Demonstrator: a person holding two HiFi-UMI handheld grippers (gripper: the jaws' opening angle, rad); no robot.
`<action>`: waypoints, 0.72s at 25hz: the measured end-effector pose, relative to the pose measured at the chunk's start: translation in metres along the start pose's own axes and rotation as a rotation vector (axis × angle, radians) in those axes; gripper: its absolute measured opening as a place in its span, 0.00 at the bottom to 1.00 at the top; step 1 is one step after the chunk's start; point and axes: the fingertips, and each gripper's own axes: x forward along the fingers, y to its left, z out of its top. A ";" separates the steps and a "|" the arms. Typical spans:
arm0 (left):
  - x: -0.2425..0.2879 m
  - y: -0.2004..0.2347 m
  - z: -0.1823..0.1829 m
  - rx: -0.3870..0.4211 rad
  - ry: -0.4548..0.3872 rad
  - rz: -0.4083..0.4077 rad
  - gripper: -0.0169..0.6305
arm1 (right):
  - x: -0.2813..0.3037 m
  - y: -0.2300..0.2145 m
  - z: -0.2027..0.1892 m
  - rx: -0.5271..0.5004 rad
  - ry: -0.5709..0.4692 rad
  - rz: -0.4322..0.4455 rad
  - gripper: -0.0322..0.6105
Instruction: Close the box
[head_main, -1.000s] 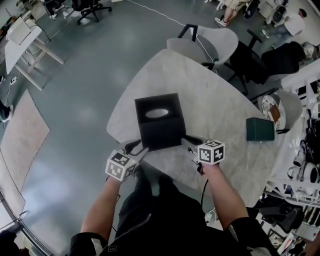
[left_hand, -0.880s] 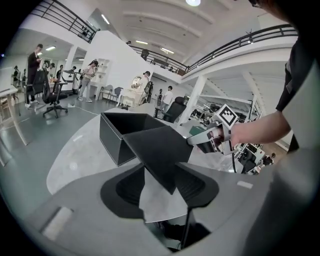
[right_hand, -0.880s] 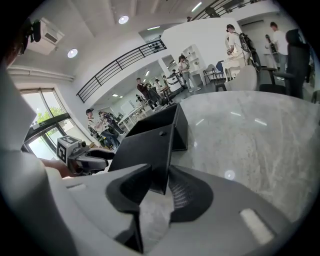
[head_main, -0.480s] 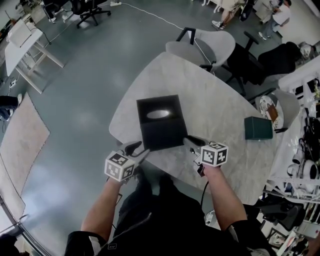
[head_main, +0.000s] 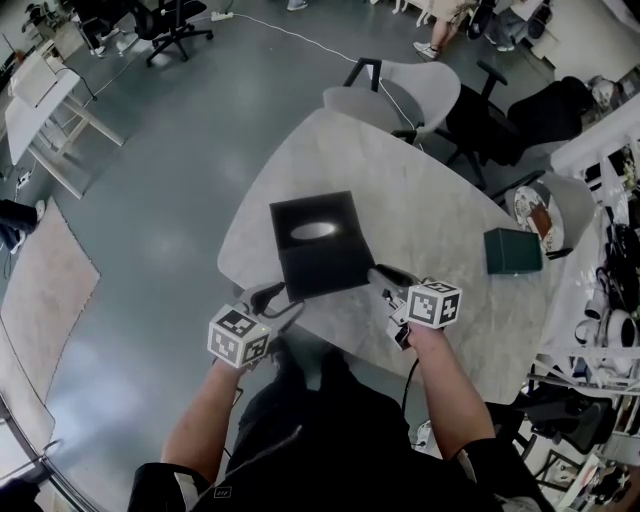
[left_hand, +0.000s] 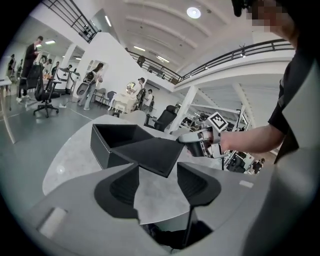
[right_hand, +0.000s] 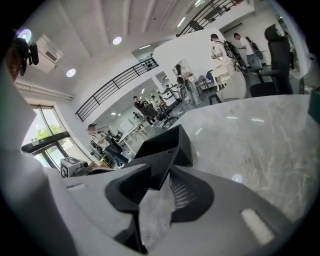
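Observation:
A black box (head_main: 315, 245) stands on the marble table (head_main: 430, 200), its top showing a pale oval. In the left gripper view the box (left_hand: 112, 142) is open, with a flap (left_hand: 150, 152) lying out level toward me. My left gripper (head_main: 275, 298) is at the box's near left corner. Its jaws (left_hand: 157, 182) are opening with nothing between them, and the flap's corner lies just ahead. My right gripper (head_main: 385, 280) is at the near right corner. Its jaws (right_hand: 160, 187) stand apart, with the flap's corner (right_hand: 157, 167) reaching in between them.
A dark green box (head_main: 513, 251) sits at the table's right side. Grey chairs (head_main: 400, 95) stand behind the table, and a shelf with cups (head_main: 600, 340) is at the far right. The table's near edge runs just under both grippers.
The left gripper has drawn slightly back from the box's near left corner. The right gripper stays at the near right corner. The box has not moved.

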 end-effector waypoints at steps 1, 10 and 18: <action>0.000 -0.001 0.000 0.025 0.003 0.002 0.39 | 0.000 0.001 0.001 0.003 -0.005 -0.001 0.24; -0.002 0.005 0.010 0.191 0.000 0.083 0.38 | -0.002 0.004 0.012 0.034 -0.038 -0.010 0.24; -0.009 0.005 0.031 0.224 -0.082 0.131 0.38 | -0.008 0.012 0.032 0.038 -0.109 -0.004 0.26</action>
